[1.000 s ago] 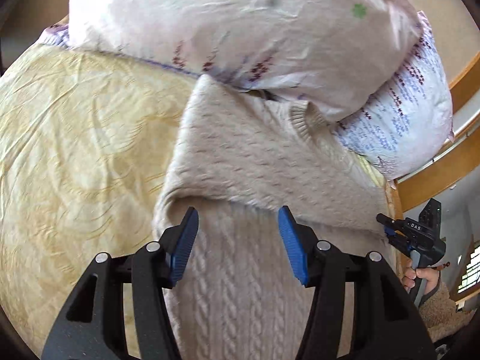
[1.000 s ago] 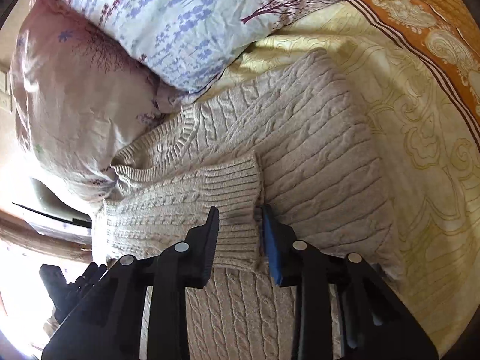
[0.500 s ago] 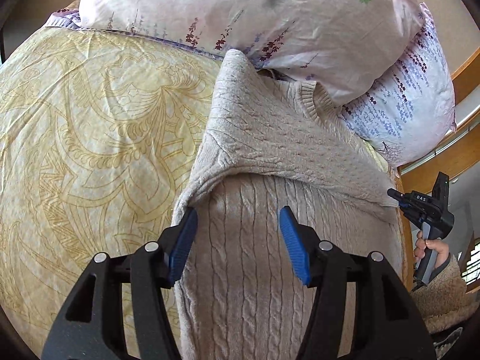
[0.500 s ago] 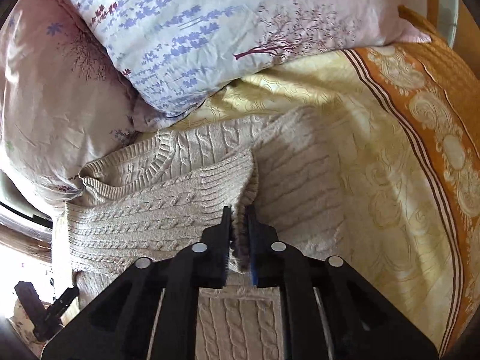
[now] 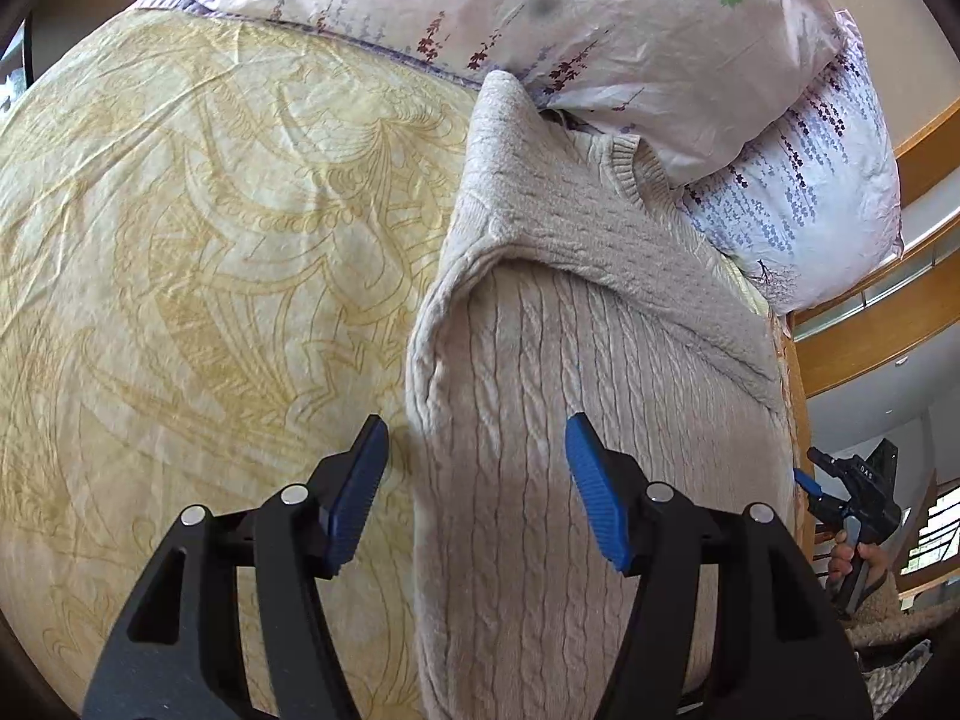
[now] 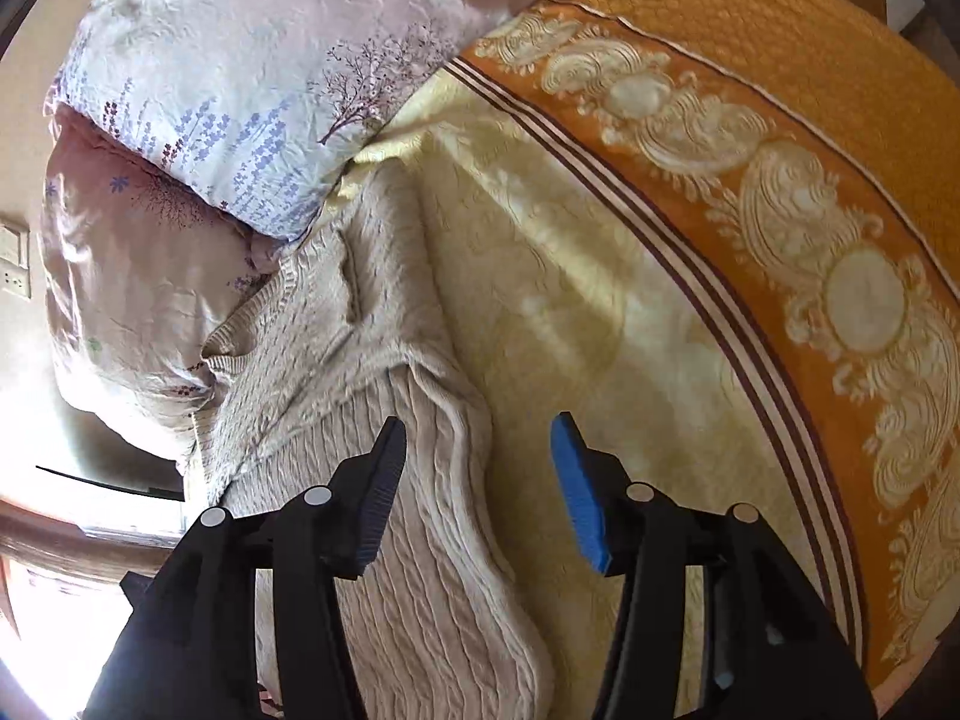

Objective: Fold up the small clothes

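Observation:
A beige cable-knit sweater (image 5: 540,420) lies on the yellow bedspread (image 5: 210,270), collar toward the pillows, with one sleeve folded across its chest. My left gripper (image 5: 474,420) hovers over the sweater's left edge, its jaws opening, blue pads apart and pressing on nothing. In the right wrist view the sweater (image 6: 360,330) runs down the left half. My right gripper (image 6: 477,420) hangs over the sweater's right edge and the bedspread, its jaws opening with nothing gripped. The right gripper (image 5: 846,480) also shows at the far right of the left wrist view, held by a hand.
Two floral pillows (image 5: 600,30) (image 6: 240,90) lie against the sweater's collar. The bedspread has a wide orange patterned border (image 6: 810,210) on the right. Wooden rails (image 5: 870,336) stand beyond the bed's edge. A wall switch (image 6: 15,264) is at the far left.
My right gripper was shut on the sleeve cuff; it has let go, opened and swung right to the sweater's edge. My left gripper drifted toward the sweater's left edge and opened slightly.

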{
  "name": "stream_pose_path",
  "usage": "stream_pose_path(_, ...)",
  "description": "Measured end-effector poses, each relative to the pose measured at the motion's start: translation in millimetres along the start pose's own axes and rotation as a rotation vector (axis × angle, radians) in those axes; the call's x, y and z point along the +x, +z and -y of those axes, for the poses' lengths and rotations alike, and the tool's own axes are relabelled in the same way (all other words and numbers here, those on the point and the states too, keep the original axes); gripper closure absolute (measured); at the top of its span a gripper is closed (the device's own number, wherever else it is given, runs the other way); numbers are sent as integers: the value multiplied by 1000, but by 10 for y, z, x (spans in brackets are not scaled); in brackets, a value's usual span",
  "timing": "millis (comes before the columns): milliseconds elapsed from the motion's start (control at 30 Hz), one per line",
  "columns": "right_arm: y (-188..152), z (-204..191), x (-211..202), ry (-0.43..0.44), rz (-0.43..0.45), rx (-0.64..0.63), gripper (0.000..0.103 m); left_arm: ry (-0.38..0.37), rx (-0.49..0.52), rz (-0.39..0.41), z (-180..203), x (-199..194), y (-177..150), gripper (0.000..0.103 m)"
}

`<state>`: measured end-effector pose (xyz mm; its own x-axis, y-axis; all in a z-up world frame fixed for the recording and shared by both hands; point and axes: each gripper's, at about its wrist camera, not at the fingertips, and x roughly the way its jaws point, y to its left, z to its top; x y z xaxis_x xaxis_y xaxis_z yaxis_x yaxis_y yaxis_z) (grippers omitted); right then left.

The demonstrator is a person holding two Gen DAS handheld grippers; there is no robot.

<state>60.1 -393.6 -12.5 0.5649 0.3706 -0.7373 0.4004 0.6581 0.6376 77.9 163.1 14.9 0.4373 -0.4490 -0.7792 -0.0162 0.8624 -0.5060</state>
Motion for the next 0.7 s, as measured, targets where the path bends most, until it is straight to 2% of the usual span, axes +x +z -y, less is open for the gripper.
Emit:
stream_pose_path(200,-291,76,24,61,-89,-17,51,-54,-39,-3,-53,-124,-245,42)
stream_pose_path(467,-620,114,66,145,-168,-31,60,-152,-87,-34,-80,-246,-592,43)
stream_pose_path(567,-696,183,29,152,-181,-21,66,-187,-106,-54,-93,-260,-703,48)
stream_pose_path(700,-783,240,-43,157,-228,-39,68,-234,-110,-101,-74,-241,-821,51)
